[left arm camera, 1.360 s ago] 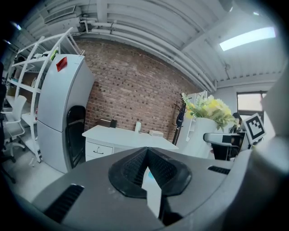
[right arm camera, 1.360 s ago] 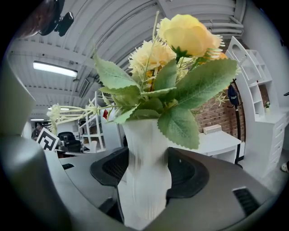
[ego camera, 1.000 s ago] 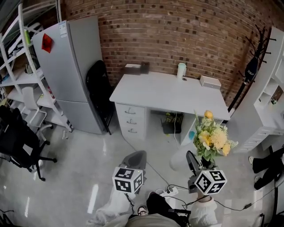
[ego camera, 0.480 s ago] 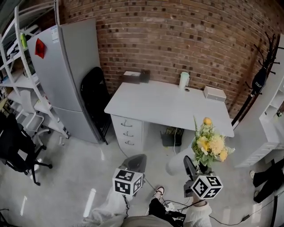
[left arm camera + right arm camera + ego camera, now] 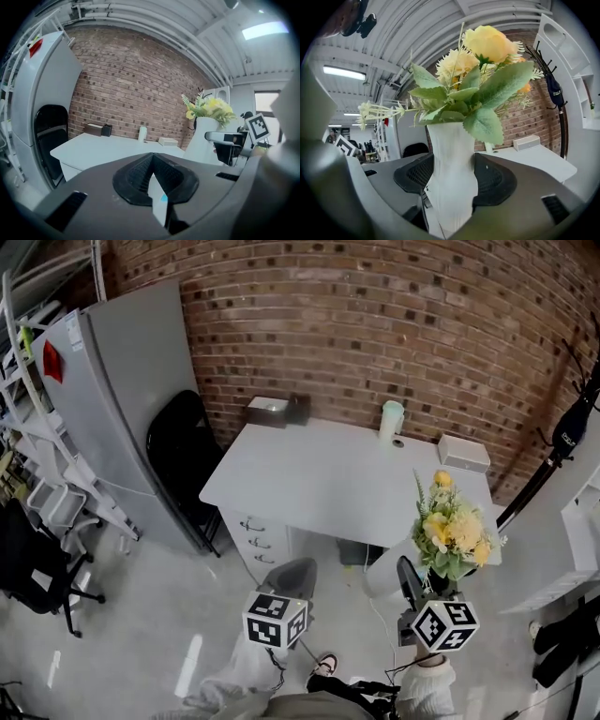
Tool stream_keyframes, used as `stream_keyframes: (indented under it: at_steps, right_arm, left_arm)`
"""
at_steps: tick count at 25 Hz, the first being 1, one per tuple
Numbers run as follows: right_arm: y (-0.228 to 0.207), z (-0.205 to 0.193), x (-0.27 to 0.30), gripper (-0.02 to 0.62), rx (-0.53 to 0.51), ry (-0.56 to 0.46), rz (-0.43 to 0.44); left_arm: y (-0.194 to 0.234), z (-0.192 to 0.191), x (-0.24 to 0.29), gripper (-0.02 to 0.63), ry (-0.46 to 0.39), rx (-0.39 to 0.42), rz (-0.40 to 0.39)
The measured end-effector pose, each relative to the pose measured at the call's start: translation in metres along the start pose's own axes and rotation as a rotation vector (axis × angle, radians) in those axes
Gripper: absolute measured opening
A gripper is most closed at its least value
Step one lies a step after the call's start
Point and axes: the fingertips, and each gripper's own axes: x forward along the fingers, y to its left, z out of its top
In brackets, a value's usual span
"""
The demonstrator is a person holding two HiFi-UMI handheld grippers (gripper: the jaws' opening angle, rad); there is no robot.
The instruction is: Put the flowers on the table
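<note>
On your far left stands a tall, smooth grey fridge, with a black folding chair leaning beside it against the rough red brick wall. The table is a flat white desk with drawers under its left end. Along its far edge sit a small dark box, a pale upright cylinder and a low white box. The rest of the top is bare.

Your left gripper hangs low in front of the desk's near edge. Its ribbed black jaws are pressed together with nothing between them.

Your right gripper is clamped on a white vase with a twisted, ridged body that narrows where the jaws pinch it from both sides. The flowers rise upright from it: soft yellow and orange blooms with broad, fuzzy green leaves. They are carried in the air just above the gripper. In the head view they overlap the table's near right corner, near the white box. From the left gripper view, the vase shows off to the right, well apart from that gripper.
</note>
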Motion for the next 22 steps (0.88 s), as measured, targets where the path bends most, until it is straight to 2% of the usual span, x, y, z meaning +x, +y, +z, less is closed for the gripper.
stream_keyframes:
  at_steps: [11,16,22]
  right_arm:
    - [-0.088,0.008,0.049,0.256,0.028,0.022,-0.022]
    - [-0.108,0.005,0.058,0.256,0.052,0.032,-0.033]
    - [-0.120,-0.007,0.067,0.256,0.058,0.052,-0.045]
  left_arm:
    - [-0.002,0.017,0.100,0.006,0.027,-0.017,0.024]
    - [-0.011,0.017,0.124,0.006,0.060,0.000,0.012]
    - [0.005,0.025,0.151,0.006,0.066,0.006,0.026]
